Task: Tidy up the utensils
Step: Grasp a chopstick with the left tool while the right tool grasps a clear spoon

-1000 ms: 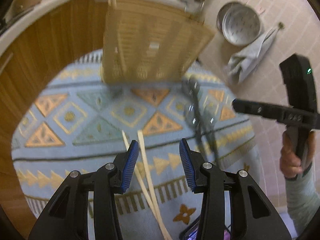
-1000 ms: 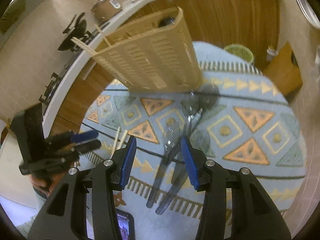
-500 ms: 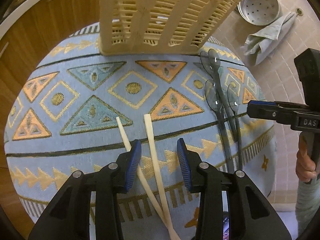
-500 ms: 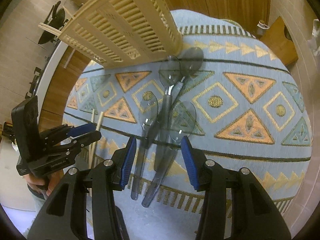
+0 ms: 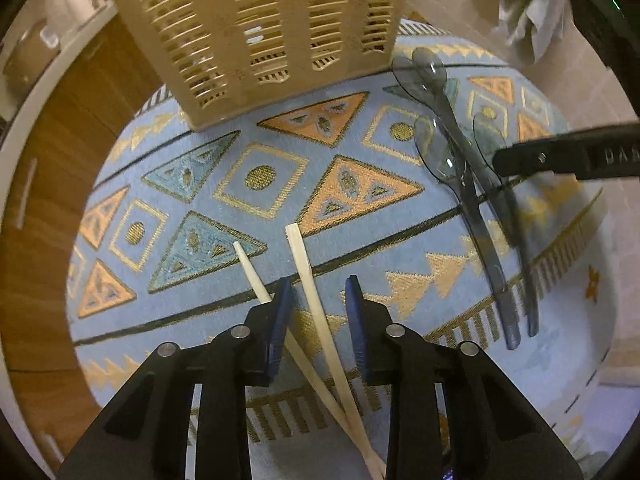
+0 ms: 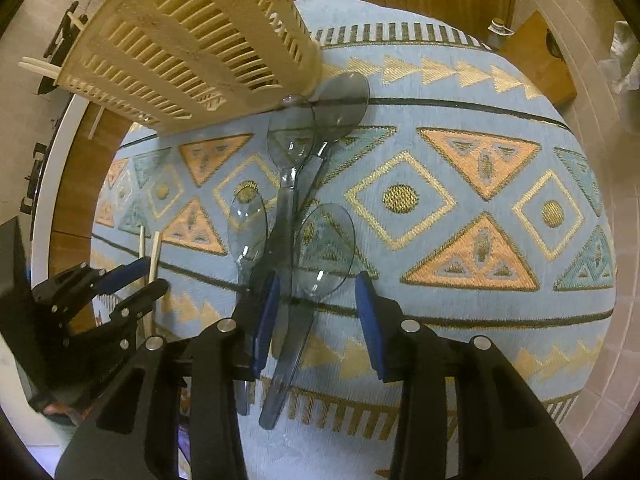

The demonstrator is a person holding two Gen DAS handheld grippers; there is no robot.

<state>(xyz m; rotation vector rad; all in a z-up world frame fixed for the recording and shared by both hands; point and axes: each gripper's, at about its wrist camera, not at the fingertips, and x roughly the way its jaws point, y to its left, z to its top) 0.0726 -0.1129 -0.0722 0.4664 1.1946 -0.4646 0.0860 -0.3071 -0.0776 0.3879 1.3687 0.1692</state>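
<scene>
**Kid:** What are your claws doing?

**Me:** My left claw point(image 5: 316, 312) is spread apart and holds nothing. One chopstick point(image 5: 310, 280) lies in the gap between its two sides. The other chopstick point(image 5: 250, 268) slips under the left side. My right claw point(image 6: 316, 312) is spread apart too, with nothing in it. It sits low over the spoons point(image 6: 288, 216).

**Kid:** Where is all that stuff?

**Me:** It all lies on the blue mat point(image 5: 256, 176) with the triangles. The spoons are in a little pile, some crossing over each other. The tan basket point(image 5: 256, 28) stands at the far end of the mat, and the top spoons almost touch it.

**Kid:** Are the chopsticks hard to pick up?

**Me:** I think they are very light and stiff. They are thin, so they may roll or tip. I would pinch one near its middle, so it stays level.

**Kid:** And the spoons?

**Me:** They look like clear, smooth plastic. I think they are light and slippery. The round part is wide and may slide out. I would take one by its flat handle. They overlap, so one may drag another along.
</scene>
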